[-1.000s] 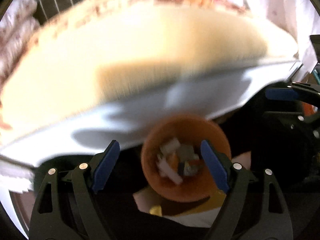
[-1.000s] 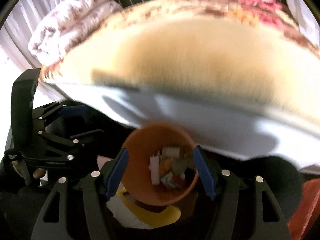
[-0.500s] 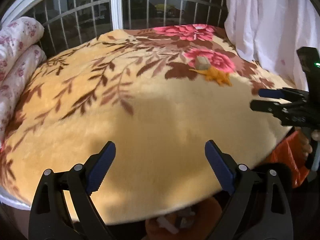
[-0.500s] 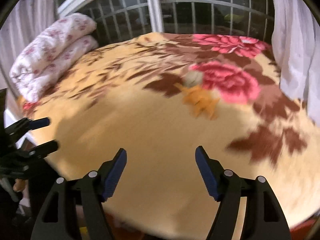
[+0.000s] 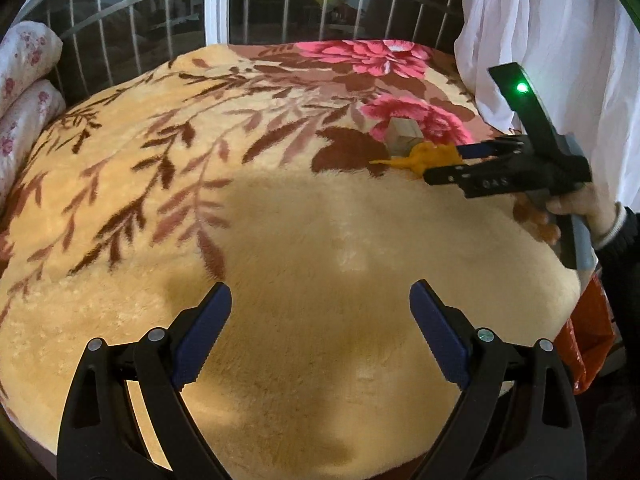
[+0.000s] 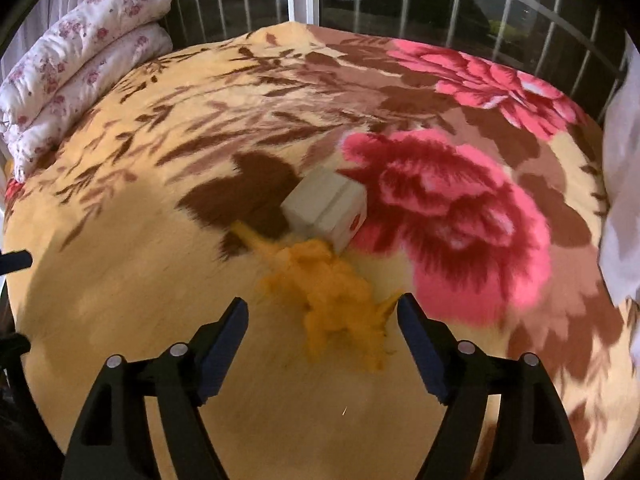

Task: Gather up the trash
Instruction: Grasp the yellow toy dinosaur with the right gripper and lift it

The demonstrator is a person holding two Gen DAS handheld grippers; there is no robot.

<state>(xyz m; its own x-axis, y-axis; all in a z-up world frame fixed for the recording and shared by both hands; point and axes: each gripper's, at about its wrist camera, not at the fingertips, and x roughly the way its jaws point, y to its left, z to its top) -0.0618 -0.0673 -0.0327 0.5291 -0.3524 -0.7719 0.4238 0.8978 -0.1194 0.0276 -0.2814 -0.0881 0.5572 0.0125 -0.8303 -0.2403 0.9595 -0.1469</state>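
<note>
A crumpled orange wrapper (image 6: 328, 292) lies on the flowered blanket (image 6: 160, 240), touching a small white carton (image 6: 326, 208) behind it. My right gripper (image 6: 322, 316) is open, its jaws either side of the wrapper's near end, holding nothing. In the left wrist view the wrapper (image 5: 424, 156) and carton (image 5: 402, 134) lie far right, with the right gripper (image 5: 456, 160) reaching over them. My left gripper (image 5: 320, 316) is open and empty above the plain near part of the blanket (image 5: 200, 200).
A folded floral quilt (image 6: 80, 64) lies at the bed's far left. A barred window (image 6: 400, 4) runs behind the bed. A white curtain (image 5: 560, 40) hangs at the right. An orange-red bag (image 5: 588, 340) hangs by the bed's right edge.
Both grippers rose from the orange bin below the bed edge to above the blanket. The right gripper moved forward until the orange wrapper lies between its jaws.
</note>
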